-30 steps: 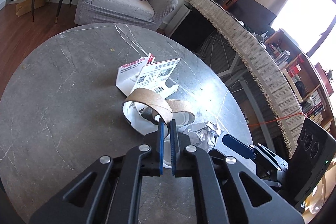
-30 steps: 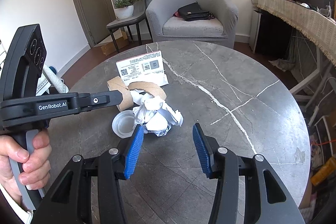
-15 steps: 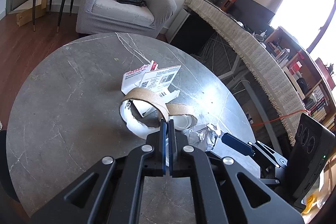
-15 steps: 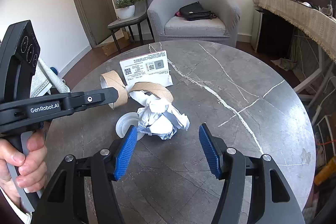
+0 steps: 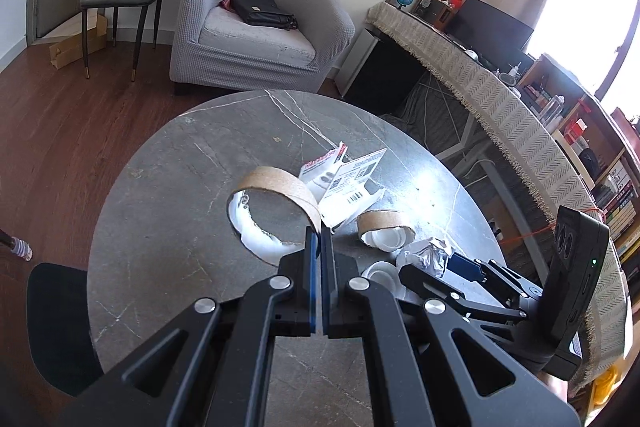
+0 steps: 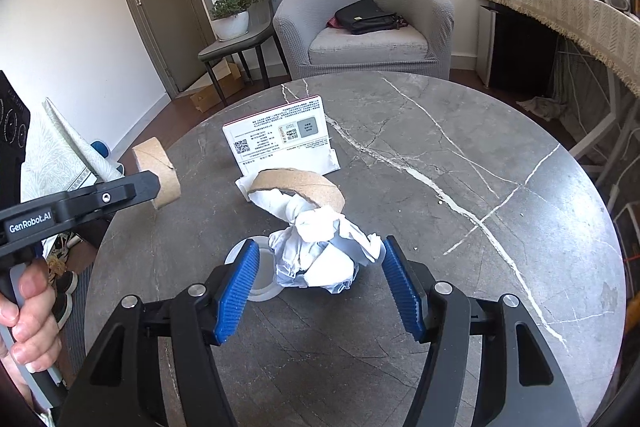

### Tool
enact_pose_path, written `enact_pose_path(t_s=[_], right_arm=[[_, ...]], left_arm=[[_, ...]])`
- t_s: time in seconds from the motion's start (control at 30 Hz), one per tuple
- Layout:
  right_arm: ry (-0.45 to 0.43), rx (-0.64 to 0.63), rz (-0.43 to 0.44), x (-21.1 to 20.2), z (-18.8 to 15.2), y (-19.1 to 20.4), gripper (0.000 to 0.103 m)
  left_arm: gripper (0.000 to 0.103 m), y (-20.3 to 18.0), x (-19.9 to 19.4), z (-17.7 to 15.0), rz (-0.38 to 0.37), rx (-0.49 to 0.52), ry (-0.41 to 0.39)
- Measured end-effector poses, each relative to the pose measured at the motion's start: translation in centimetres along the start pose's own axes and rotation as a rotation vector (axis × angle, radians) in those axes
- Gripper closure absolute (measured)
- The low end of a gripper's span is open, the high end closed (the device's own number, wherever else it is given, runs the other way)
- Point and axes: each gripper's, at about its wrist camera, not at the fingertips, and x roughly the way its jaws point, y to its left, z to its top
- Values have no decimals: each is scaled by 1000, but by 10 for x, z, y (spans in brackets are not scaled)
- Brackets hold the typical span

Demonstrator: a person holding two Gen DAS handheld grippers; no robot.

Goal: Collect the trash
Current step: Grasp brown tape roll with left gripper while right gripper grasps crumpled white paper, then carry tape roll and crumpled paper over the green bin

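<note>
Cardboard ring (image 5: pixel 276 189) hangs clamped by its wall in my left gripper (image 5: pixel 319 247), lifted off the tabletop (image 6: pixel 440 195); my right gripper (image 6: pixel 318 277), spread wide, straddles the paper wad (image 6: pixel 320 251) to grab it.

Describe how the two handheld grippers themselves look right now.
Both are matte black, with triangular cut-outs and silver pivot bolts. The right gripper has ribbed blue pads; the left gripper has blue pads and white "GenRobot.AI" lettering. A bare hand grips its handle.
</note>
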Motion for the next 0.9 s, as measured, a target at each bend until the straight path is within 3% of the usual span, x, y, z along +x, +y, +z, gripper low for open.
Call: enact_pose_path(t_s=[0.23,0.9], right_arm=[[-35,-8,-29,-14,11,13,52],[-28,-171,105,-4,32,136,52]], left_arm=[[100,24,-21,2,48,6,-20],[100,126,-78,-20,266,-15,-22]])
